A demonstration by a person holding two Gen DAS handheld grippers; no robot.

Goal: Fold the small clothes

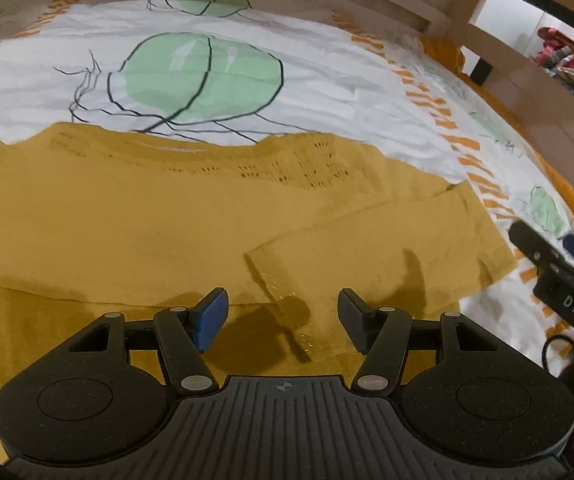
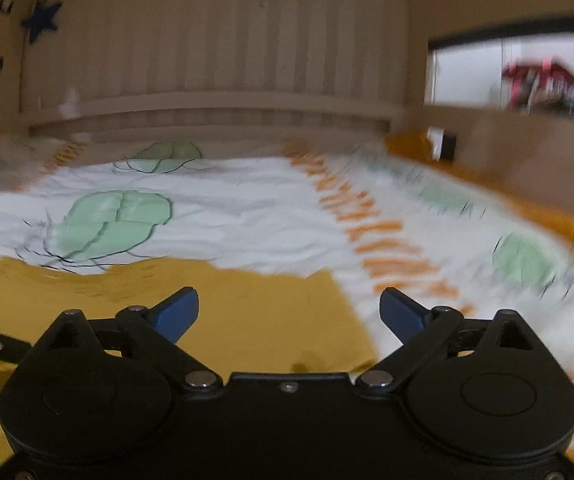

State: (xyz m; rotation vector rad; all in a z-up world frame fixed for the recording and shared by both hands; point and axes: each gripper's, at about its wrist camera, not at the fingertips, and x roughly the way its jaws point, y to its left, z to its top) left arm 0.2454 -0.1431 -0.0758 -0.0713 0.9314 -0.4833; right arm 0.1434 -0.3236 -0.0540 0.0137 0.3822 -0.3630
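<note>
A mustard-yellow knitted top [image 1: 135,220] lies flat on the bed, with an openwork neckline at its far edge and one sleeve [image 1: 387,252] folded across its right side. My left gripper [image 1: 283,316] is open and empty, just above the near part of the top by the sleeve's cuff. My right gripper [image 2: 289,314] is open and empty over the top's right edge [image 2: 271,320]; it also shows at the right of the left wrist view [image 1: 559,276]. The right wrist view is blurred.
The bedsheet [image 1: 327,92] is white with green leaf prints and orange dashed stripes. A wooden slatted bed rail [image 2: 215,60] runs along the far side, with a side rail [image 1: 535,92] at the right. Red clutter [image 1: 563,52] sits beyond the bed.
</note>
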